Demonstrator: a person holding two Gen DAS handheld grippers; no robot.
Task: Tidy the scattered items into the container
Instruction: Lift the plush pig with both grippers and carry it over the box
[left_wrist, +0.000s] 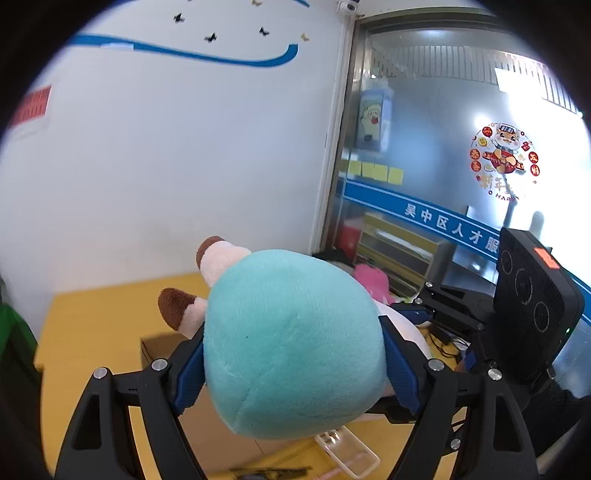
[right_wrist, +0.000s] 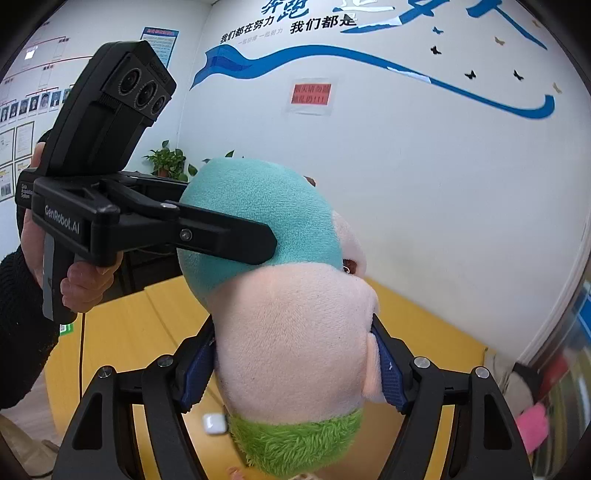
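Plush toy (left_wrist: 291, 343) pinched between both claws, above table edge (left_wrist: 42, 354).

Potted plant (right_wrist: 166, 161), wall butterflies (left_wrist: 210, 37)

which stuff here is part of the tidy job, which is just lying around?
Job:
- plush toy, held by left gripper and right gripper
- cardboard box, probably the container
- clear case
- white earbud case

Lying about:
- potted plant
- wall notice
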